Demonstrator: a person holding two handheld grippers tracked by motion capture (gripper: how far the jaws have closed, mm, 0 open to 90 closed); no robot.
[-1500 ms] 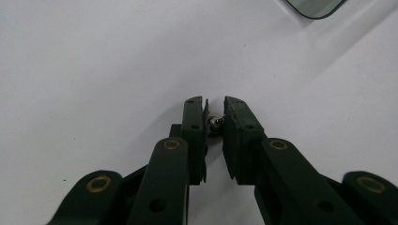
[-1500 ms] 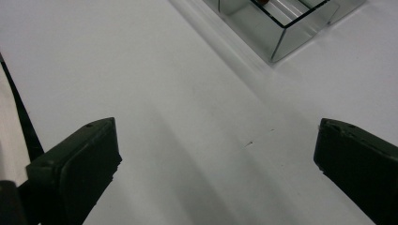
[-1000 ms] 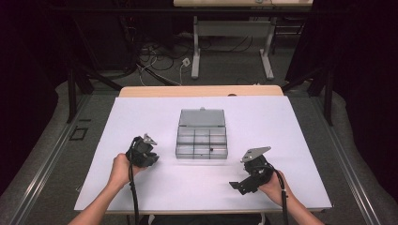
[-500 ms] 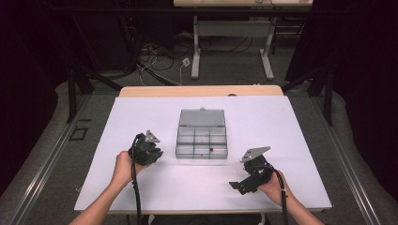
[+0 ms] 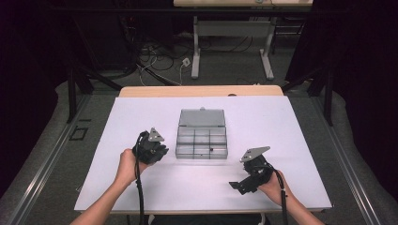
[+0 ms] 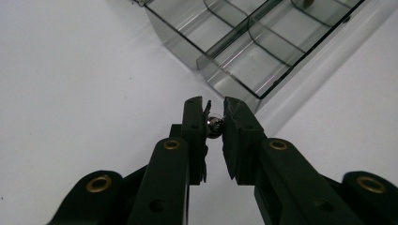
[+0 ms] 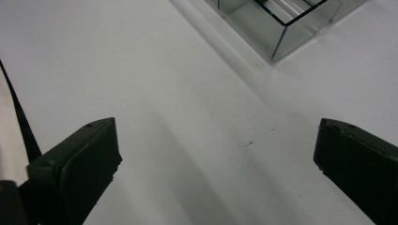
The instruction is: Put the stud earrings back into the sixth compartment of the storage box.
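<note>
Pinched between the closed jaws of the left gripper (image 6: 215,125) is a small shiny metal ball (image 6: 215,126), held clear of the table just short of the near left corner of the clear compartment box (image 5: 201,140). Compared with a second ago, this gripper (image 5: 151,151) is seen nearer that box and a little higher off the surface, while the ball is kept in the same tight pinch throughout. From this it is judged that the pick-up is finished and the carry toward a compartment is under way; a placement into one of the front cells is probably what is called for next, and the ball could roll off if the pinch were eased before the box wall is cleared. One small dark item (image 5: 212,149) is already seen inside a front cell of the box. The box lid is laid open on the far side.

The right gripper (image 5: 246,180) is kept where it was, resting low to the right of and nearer than the box, its jaws spread wide with nothing between them, as its own view confirms.

The box stands on a white sheet (image 5: 291,136) that covers a wooden table (image 5: 202,91), whose bare edge is visible beyond the box. Farther beyond it, a dark room is seen, with cables (image 5: 155,58) strewn on a grey floor, the white legs of a second desk (image 5: 232,35), and black curtains at both sides.
</note>
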